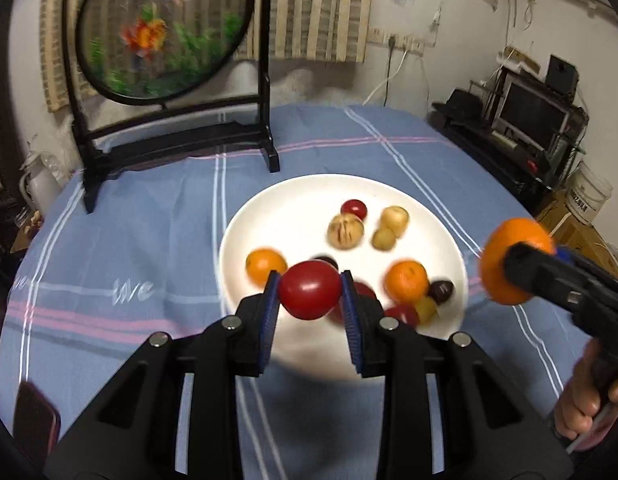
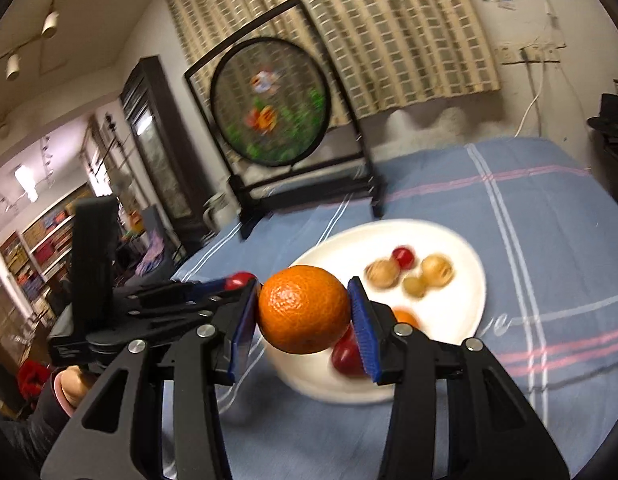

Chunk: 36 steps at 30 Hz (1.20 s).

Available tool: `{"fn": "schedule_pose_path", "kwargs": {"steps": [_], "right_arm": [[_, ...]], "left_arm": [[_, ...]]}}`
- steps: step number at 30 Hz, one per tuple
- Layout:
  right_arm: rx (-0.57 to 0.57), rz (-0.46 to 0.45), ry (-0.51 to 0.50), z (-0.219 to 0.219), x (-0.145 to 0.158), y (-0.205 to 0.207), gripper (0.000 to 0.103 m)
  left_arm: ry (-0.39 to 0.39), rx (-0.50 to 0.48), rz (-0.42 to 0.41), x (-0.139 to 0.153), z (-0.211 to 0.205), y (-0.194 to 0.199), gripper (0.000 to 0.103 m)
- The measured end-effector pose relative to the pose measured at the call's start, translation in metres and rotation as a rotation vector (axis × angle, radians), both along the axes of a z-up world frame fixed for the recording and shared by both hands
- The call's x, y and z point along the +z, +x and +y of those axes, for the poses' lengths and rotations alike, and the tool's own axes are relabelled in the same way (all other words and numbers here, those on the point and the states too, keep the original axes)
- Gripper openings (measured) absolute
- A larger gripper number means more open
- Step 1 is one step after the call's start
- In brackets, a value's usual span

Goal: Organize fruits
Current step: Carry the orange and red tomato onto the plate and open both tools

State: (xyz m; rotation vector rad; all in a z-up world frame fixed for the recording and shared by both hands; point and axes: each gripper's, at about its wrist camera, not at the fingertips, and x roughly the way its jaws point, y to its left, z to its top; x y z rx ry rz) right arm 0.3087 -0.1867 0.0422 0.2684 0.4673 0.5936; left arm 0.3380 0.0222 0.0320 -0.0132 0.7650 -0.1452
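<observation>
1. The left hand-held gripper (image 1: 310, 295) pinches a red tomato (image 1: 309, 295) above the white plate (image 1: 293, 204).
2. The right hand-held gripper (image 2: 304, 312) clamps an orange (image 2: 304, 309), held off the plate's near edge, over the blue-clothed tabletop (image 1: 149, 240).

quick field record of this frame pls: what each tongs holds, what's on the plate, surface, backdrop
left tongs: shut on red tomato, lifted over plate
right tongs: shut on orange, held above plate edge
plate: white, holds two more oranges, pale round fruits, small red and dark ones
surface: blue striped tablecloth
backdrop: round fish screen on black stand
blur: fruit count uncertain
</observation>
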Motion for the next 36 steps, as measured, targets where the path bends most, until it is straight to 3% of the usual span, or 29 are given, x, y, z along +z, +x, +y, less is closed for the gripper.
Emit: {"fn": "schedule_pose_path", "kwargs": {"steps": [5, 12, 13, 14, 15, 17, 21, 25, 28, 32, 36], "right_arm": [[-0.039, 0.0, 0.028, -0.011, 0.003, 0.027, 0.045], [-0.045, 0.024, 0.004, -0.016, -0.01, 0.036, 0.045], [-0.045, 0.026, 0.0, -0.016, -0.01, 0.037, 0.045], [-0.047, 0.025, -0.004, -0.016, -0.01, 0.037, 0.045], [-0.047, 0.024, -0.006, -0.015, -0.01, 0.037, 0.045], [-0.048, 0.022, -0.007, -0.014, -0.01, 0.038, 0.045], [-0.054, 0.027, -0.043, -0.008, -0.01, 0.045, 0.045], [-0.065, 0.063, -0.117, 0.009, -0.018, 0.064, 0.045], [-0.08, 0.087, -0.203, 0.028, -0.027, 0.083, 0.045], [-0.102, 0.116, -0.293, 0.046, -0.035, 0.101, 0.045], [-0.097, 0.157, -0.311, 0.052, -0.042, 0.11, 0.045]], "left_arm": [[0.082, 0.039, 0.086, -0.018, -0.01, 0.078, 0.03], [0.1, 0.071, 0.171, -0.051, -0.016, 0.121, 0.031], [0.096, 0.079, 0.174, -0.053, -0.016, 0.123, 0.033], [0.095, 0.09, 0.173, -0.054, -0.015, 0.123, 0.045], [0.096, 0.105, 0.163, -0.053, -0.013, 0.122, 0.056], [0.111, 0.14, 0.135, -0.047, -0.009, 0.115, 0.059], [0.095, 0.216, 0.074, -0.024, 0.009, 0.085, 0.085], [0.099, 0.25, 0.015, -0.009, 0.022, 0.048, 0.088], [0.043, 0.281, -0.001, -0.01, 0.031, 0.026, 0.089], [-0.029, 0.285, 0.022, -0.015, 0.038, 0.012, 0.089], [-0.032, 0.279, 0.004, -0.014, 0.037, 0.003, 0.089]]}}
